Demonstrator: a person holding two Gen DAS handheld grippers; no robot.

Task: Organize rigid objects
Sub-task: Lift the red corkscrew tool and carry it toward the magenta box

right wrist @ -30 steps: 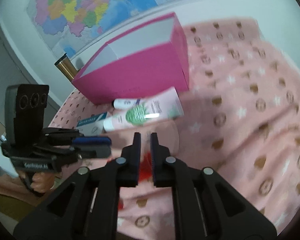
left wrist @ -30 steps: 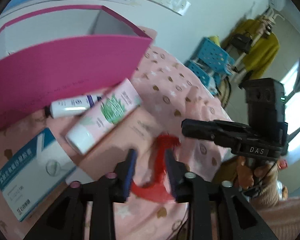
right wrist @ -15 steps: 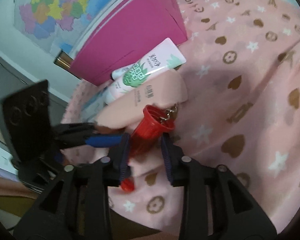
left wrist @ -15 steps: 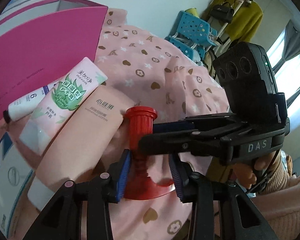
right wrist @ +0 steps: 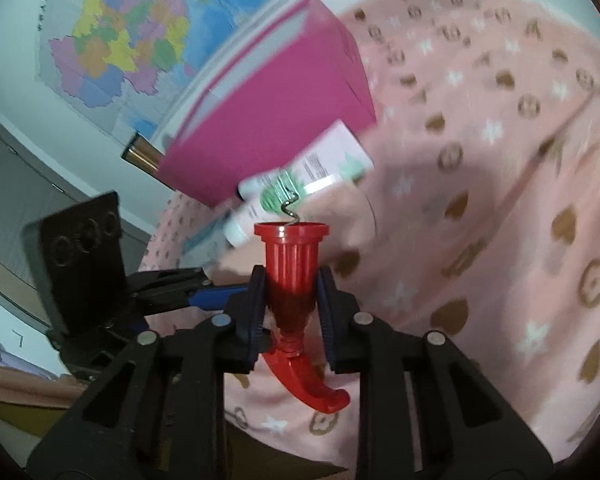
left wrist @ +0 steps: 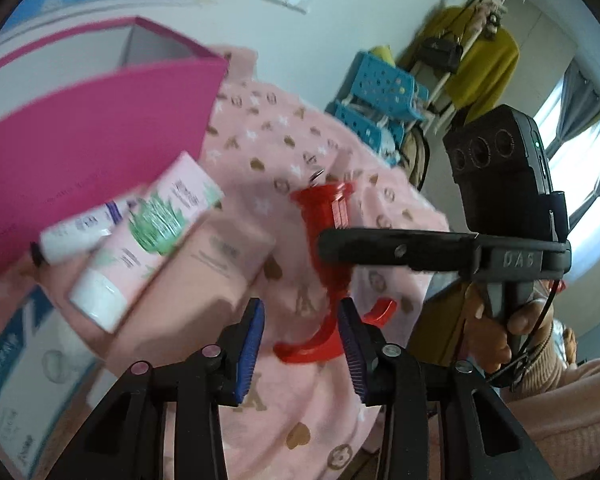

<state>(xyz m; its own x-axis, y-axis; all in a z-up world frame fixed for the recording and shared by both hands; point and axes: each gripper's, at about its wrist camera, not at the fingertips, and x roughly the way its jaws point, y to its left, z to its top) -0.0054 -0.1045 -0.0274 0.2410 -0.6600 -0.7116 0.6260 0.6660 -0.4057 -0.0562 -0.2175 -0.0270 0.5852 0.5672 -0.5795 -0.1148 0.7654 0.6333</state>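
My right gripper [right wrist: 290, 286] is shut on a red plastic corkscrew [right wrist: 292, 280], its metal spiral pointing forward and its curved handle hanging below the fingers. It holds the corkscrew above the pink blanket. In the left wrist view the corkscrew [left wrist: 326, 240] is lifted, clamped by the right gripper [left wrist: 340, 246] coming in from the right. My left gripper [left wrist: 300, 324] is open and empty, just below and in front of the corkscrew's handle. A magenta open box [left wrist: 92, 120] stands behind, also seen in the right wrist view [right wrist: 284, 120].
Three tubes lie by the box: a small white one [left wrist: 76, 232], a pink-green one [left wrist: 148, 232] and a peach one [left wrist: 204, 276]. A white and blue carton [left wrist: 24, 384] lies at the left. The pink patterned blanket [right wrist: 500, 200] covers the surface. Blue baskets [left wrist: 376, 96] stand behind.
My right gripper closed on the red corkscrew and lifted it off the blanket. My left gripper, which straddled the corkscrew, has drawn back and stays open.
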